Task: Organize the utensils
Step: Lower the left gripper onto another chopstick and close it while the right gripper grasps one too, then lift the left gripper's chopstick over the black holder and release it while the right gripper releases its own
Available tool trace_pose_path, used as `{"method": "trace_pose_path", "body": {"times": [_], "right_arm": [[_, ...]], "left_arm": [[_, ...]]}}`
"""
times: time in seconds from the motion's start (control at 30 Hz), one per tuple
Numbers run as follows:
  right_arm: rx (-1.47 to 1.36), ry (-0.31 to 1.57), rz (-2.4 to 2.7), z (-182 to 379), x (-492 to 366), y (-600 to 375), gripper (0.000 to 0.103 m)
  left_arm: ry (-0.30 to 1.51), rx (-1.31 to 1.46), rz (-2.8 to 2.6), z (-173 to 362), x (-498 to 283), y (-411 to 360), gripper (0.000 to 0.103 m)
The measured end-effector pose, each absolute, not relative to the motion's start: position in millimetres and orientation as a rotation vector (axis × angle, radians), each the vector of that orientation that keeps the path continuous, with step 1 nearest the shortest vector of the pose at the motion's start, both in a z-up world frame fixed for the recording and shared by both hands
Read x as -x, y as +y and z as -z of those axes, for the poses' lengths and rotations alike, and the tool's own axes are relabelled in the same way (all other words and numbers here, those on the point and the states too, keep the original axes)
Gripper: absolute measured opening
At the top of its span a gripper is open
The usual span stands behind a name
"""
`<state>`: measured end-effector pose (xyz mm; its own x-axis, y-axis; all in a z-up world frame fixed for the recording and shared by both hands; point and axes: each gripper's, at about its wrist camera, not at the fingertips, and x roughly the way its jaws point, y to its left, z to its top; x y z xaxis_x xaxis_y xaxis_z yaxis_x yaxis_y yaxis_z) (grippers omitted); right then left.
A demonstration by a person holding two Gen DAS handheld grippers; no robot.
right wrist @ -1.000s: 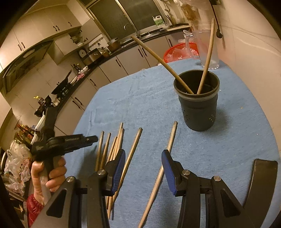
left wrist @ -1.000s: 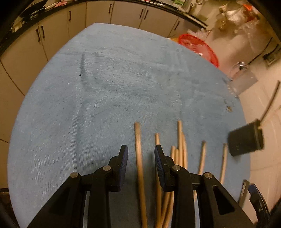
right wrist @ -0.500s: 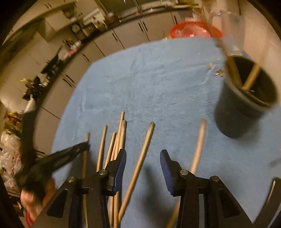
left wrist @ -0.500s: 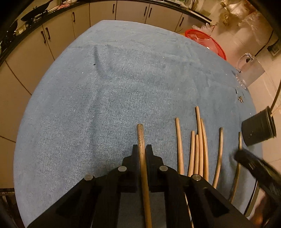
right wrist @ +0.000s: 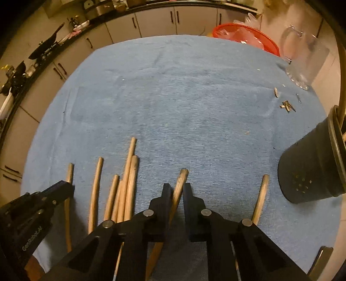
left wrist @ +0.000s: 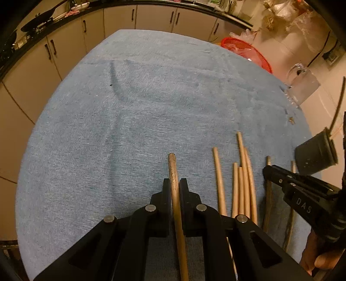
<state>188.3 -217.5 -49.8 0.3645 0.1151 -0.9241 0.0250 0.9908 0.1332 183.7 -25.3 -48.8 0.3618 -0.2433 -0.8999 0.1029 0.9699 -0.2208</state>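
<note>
Several wooden chopsticks (left wrist: 242, 186) lie side by side on the blue cloth (left wrist: 140, 112). My left gripper (left wrist: 174, 186) is shut on one wooden chopstick (left wrist: 173, 170) at the left of the row. My right gripper (right wrist: 177, 190) is shut on another chopstick (right wrist: 180, 179) in the middle of the row (right wrist: 127, 181). A dark perforated utensil holder (right wrist: 313, 168) stands at the right with sticks in it; it also shows in the left wrist view (left wrist: 315, 154). The right gripper's body (left wrist: 302, 194) shows at the right of the left wrist view.
A red basket (right wrist: 246, 36) and a clear glass jug (right wrist: 302, 60) stand at the far right edge. Small bits of debris (right wrist: 286, 106) lie near the jug. Kitchen cabinets (left wrist: 129, 19) run behind the table. One chopstick (right wrist: 260, 194) lies beside the holder.
Both grippers were open a second ago. The left one shut on its chopstick first; the right one dropped to the row and has now shut on a chopstick.
</note>
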Motion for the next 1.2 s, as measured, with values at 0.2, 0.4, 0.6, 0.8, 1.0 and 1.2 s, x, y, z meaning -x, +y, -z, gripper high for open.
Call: {"method": "trace_pose_path", "body": {"times": [0.2, 0.4, 0.6, 0.8, 1.0, 1.2], "right_arm": [[-0.242, 1.035, -0.117, 5.4, -148.1, -234.1, 0.007], [-0.29, 0.803, -0.203, -48.5, -92.5, -245.7, 0.007], [-0.32, 0.649, -0.235, -85.8, -49.4, -257.3, 0.007], [-0.331, 0.564, -0.227, -105.3, -28.4, -253.9, 0.007], [-0.344, 0.543, -0.229, -111.6, -18.3, -265.5, 0.007], [-0.349, 0.529, -0.225, -114.0, -16.1, -270.2, 0.007]], "left_arm": [[1.102, 0.163, 0.258, 19.6, -162.0, -17.2, 0.008], [0.968, 0.173, 0.289, -30.0, -125.4, -11.2, 0.007], [0.874, 0.163, 0.296, -70.6, -95.3, -7.3, 0.007], [0.821, 0.152, 0.309, -94.7, -78.7, -10.2, 0.007], [0.794, 0.146, 0.309, -107.1, -70.9, -13.3, 0.007], [0.786, 0.14, 0.304, -111.5, -68.7, -13.4, 0.007]]}}
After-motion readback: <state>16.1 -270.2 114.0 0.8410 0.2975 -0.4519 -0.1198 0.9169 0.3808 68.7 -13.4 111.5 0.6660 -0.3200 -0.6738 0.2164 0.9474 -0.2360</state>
